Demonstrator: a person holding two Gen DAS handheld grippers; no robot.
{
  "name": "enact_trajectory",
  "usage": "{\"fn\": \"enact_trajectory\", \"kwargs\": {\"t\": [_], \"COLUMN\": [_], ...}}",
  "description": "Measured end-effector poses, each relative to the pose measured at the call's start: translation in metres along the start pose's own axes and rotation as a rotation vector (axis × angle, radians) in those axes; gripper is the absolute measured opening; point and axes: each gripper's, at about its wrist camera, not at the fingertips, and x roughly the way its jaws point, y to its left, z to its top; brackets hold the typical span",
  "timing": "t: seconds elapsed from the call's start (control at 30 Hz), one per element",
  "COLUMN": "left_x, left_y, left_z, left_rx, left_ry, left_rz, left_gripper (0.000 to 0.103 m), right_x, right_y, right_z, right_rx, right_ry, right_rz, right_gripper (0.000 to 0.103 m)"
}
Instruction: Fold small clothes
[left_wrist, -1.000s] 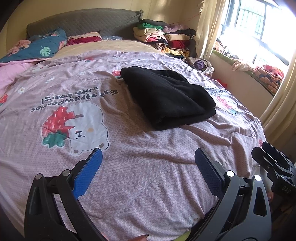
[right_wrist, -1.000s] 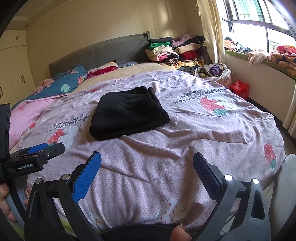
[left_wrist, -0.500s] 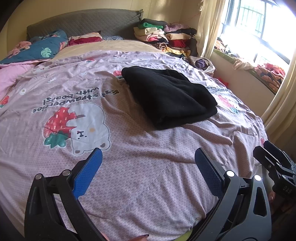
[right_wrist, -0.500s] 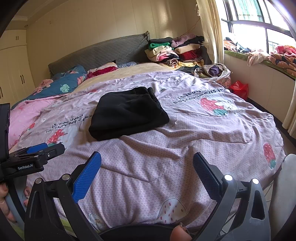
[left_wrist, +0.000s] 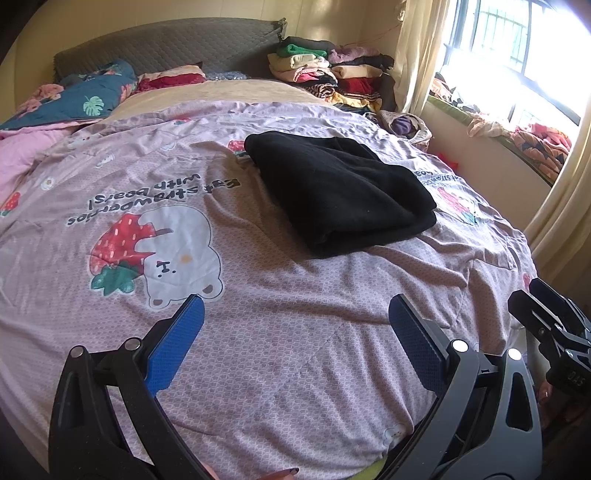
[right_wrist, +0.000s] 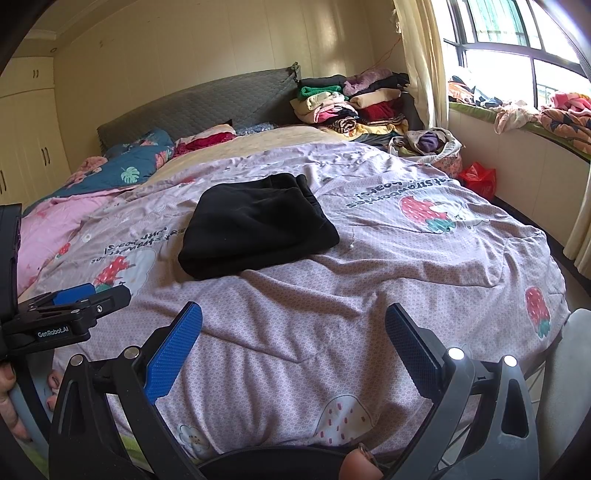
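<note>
**Both grippers wide apart, garment folded mid-bed**

While my left gripper (left_wrist: 295, 332) hangs over the near edge of the lilac strawberry-and-bear printed quilt (left_wrist: 280, 369), its blue-padded fingers (left_wrist: 177, 343) are spread wide, holding nothing. My right gripper (right_wrist: 293, 334) is equally wide, also empty. The folded black fleece garment (left_wrist: 340, 192) lies mid-bed, well beyond both.

Only the right view shows the cream wardrobe doors (right_wrist: 26, 155), the red plastic bag (right_wrist: 478, 179) on the floor, and my hand (right_wrist: 9, 402) on the left tool's handle. The left view alone gives the bear print (left_wrist: 181, 254) in full.

Container: a floral cloth basket (right_wrist: 452, 160) beside the bed holds something purple; other contents unclear.
</note>
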Motion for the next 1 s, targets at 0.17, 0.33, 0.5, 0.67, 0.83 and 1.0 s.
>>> {"fn": "enact_trajectory", "kwargs": {"t": [0.17,0.33,0.5,0.67,0.83,1.0], "left_x": [-0.002,-0.002,-0.002,-0.003,-0.002,-0.001], "left_y": [0.005,0.008,0.008,0.013,0.012,0.010], "left_z": [0.001,0.001,0.001,0.001,0.000,0.000], "left_rx": [0.008,0.011,0.016,0.018,0.023,0.025], "left_ry": [-0.002,-0.002,-0.002,-0.003,-0.001,-0.001], "left_rz": [0.005,0.012,0.017,0.020,0.023,0.029], "left_gripper": [0.093,0.093,0.093,0.093,0.093,0.093], "right_x": [0.000,0.000,0.000,0.000,0.000,0.000], "right_y": [0.000,0.000,0.000,0.001,0.000,-0.012], "right_z": [0.000,0.000,0.000,0.000,-0.001,-0.002], "right_rx": [0.001,0.000,-0.001,0.000,0.002,0.040], "right_ry": [0.001,-0.001,0.001,0.001,0.000,0.007], "right_rz": [0.000,0.000,-0.001,-0.002,-0.002,0.003], "right_gripper": [0.099,0.099,0.099,0.099,0.099,0.099]}}
